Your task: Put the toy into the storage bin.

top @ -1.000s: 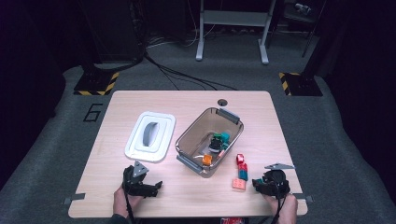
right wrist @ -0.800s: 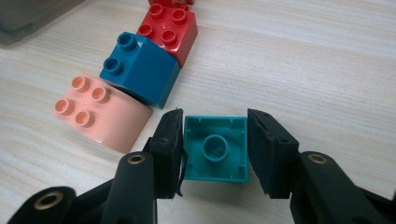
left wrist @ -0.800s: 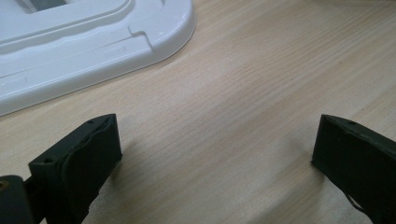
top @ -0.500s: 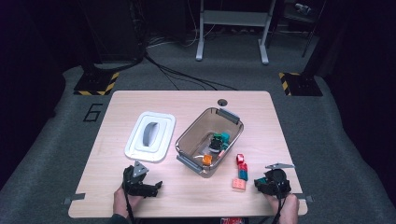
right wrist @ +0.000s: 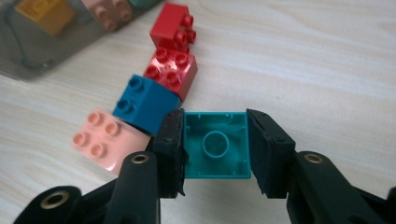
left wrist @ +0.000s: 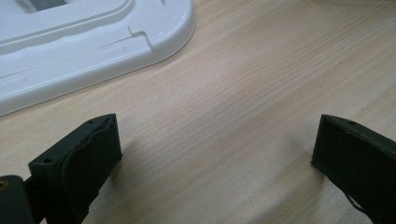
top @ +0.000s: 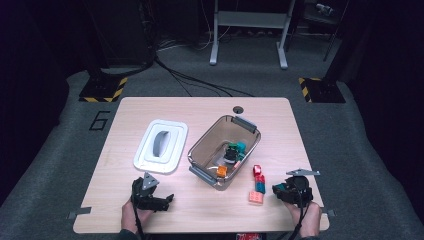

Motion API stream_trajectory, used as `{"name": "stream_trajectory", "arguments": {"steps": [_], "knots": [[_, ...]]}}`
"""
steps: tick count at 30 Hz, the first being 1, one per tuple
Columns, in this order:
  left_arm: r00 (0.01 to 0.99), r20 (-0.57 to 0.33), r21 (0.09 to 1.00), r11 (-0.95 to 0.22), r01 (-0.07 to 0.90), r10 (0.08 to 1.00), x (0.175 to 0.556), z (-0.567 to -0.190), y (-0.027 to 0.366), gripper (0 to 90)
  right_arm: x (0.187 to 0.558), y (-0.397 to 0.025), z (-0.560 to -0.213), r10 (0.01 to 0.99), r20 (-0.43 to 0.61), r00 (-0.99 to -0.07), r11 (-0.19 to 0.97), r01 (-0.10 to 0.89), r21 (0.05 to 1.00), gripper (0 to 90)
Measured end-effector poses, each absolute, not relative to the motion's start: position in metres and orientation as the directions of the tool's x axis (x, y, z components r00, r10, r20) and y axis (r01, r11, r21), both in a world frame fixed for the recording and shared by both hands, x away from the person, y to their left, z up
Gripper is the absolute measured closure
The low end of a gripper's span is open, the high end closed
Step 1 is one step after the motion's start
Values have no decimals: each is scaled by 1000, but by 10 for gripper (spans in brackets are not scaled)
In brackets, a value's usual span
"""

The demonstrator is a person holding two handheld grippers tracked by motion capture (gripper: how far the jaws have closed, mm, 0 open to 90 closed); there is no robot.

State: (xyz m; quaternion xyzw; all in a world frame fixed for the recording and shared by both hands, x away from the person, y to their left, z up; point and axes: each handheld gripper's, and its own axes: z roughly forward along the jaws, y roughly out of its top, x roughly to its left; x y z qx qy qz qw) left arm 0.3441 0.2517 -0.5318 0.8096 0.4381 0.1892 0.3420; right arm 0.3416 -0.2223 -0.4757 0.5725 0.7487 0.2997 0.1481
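My right gripper (right wrist: 215, 122) is shut on a teal brick (right wrist: 215, 145), whose hollow underside faces the camera. Just beyond it on the table lie a pink brick (right wrist: 105, 137), a blue brick (right wrist: 144, 102) and two red bricks (right wrist: 173, 70). In the high view the right gripper (top: 286, 192) sits at the front right, beside that row of bricks (top: 258, 184). My left gripper (top: 152, 199) rests at the front left; its jaws (left wrist: 215, 149) stand wide open over bare wood, with nothing between them.
A clear plastic bin (top: 201, 149) with grey handles stands mid-table and holds several bricks, including an orange one (top: 221, 171). Its white lid (top: 161, 145) lies flat to the left, just beyond the left gripper. A cable hole (top: 237, 109) is near the far edge.
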Motion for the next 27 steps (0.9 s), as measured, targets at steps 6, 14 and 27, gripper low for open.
{"name": "stream_trajectory", "arguments": {"steps": [6,14,27], "knots": [[543,6,719,-381,581,840,344,-532,252,10,349,-215,-463,939,132,-318,163,748,643,589],[545,7,720,-382,580,839,344,-532,252,10,365,-203,-443,926,110,-360,195,709,678,589],[543,6,719,-381,581,840,344,-532,252,10,384,-187,-408,912,74,-404,235,660,713,589]]}}
